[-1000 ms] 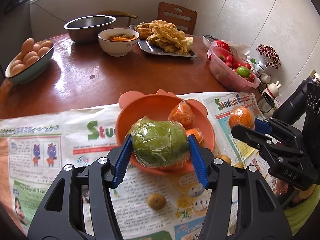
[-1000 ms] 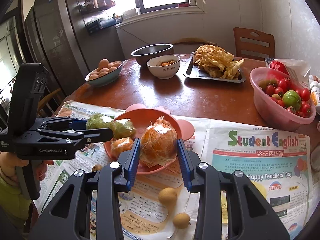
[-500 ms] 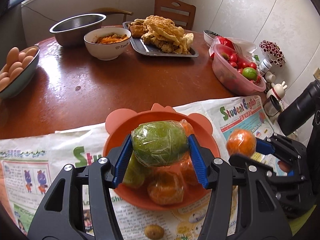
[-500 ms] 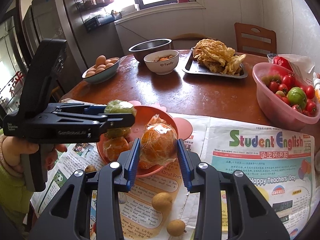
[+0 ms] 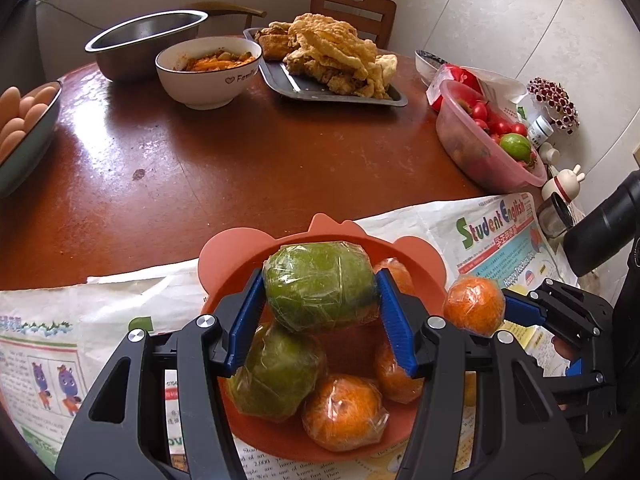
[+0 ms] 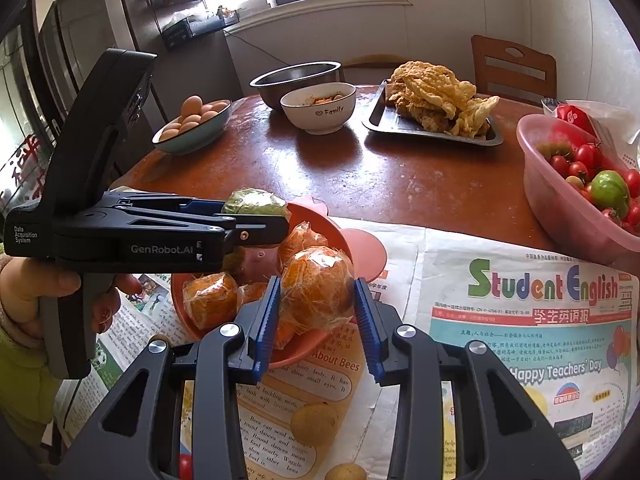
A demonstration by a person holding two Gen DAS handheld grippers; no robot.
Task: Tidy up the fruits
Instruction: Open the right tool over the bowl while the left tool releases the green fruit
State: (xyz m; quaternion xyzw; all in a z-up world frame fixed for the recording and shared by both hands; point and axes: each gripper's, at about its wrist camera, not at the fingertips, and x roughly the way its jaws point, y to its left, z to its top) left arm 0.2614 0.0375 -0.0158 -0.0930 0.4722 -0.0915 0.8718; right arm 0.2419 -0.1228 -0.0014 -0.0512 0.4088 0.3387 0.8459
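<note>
An orange bear-eared bowl stands on a newspaper and holds several plastic-wrapped fruits. My left gripper is shut on a wrapped green fruit, held just above the bowl over another green fruit and wrapped oranges. My right gripper is shut on a wrapped orange at the bowl's near right rim. In the right wrist view a hand holds the left gripper's handle.
Two small brown fruits lie on the newspaper in front of the bowl. A pink tub of tomatoes stands right. Behind are an egg bowl, a white food bowl, a steel bowl and a tray of fried food.
Both grippers have moved forward and down over the orange bowl with their fruits still gripped. The green fruit now hangs over the fruits in the bowl; the orange is at its right rim.
</note>
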